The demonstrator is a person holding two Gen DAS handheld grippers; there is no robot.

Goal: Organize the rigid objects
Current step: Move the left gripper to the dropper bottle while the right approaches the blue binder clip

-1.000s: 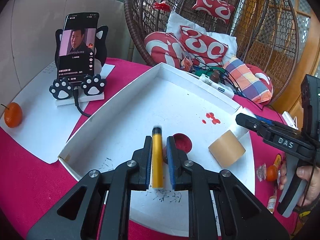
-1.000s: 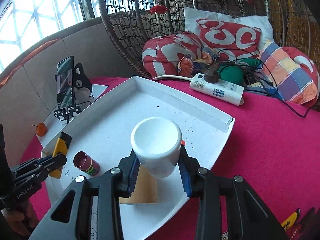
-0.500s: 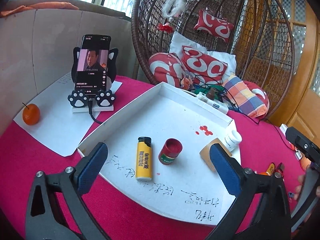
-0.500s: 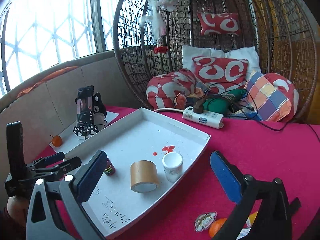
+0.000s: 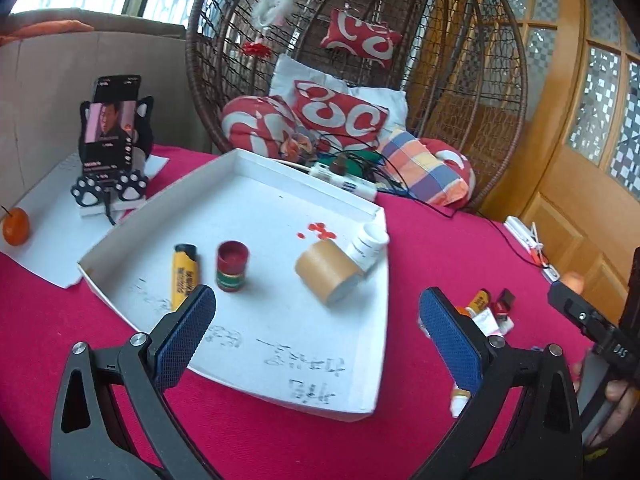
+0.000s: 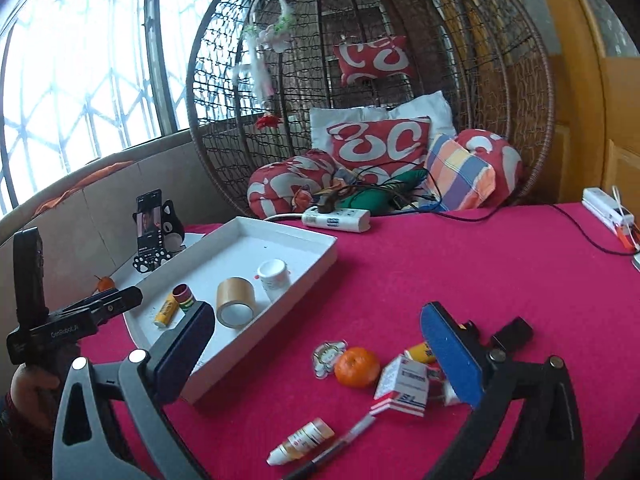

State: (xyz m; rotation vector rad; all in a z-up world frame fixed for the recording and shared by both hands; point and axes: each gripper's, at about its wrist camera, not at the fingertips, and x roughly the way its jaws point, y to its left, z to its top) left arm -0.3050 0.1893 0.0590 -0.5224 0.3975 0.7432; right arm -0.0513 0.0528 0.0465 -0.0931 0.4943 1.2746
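A white tray [image 5: 372,368] [image 6: 320,254] on the red cloth holds a yellow lighter [image 5: 183,274] [image 6: 166,312], a red jar [image 5: 232,266] [image 6: 184,297], a brown tape roll [image 5: 327,270] [image 6: 236,302] and a white bottle [image 5: 367,245] [image 6: 273,279]. My left gripper [image 5: 316,332] is open and empty above the tray's near edge. My right gripper [image 6: 316,344] is open and empty above loose items right of the tray: an orange [image 6: 357,367], a red-white box [image 6: 402,389], a dropper bottle [image 6: 302,440], a pen [image 6: 340,444].
A phone on a cat stand [image 5: 112,136] and a small orange [image 5: 16,226] stand left of the tray. A power strip [image 6: 335,218] with cables lies at the back by the wicker chair [image 6: 360,80]. A second strip [image 6: 606,208] is far right.
The left gripper let go of the lighter and the right let go of the white bottle, both inside the tray. Both grippers opened wide and drew back and up.
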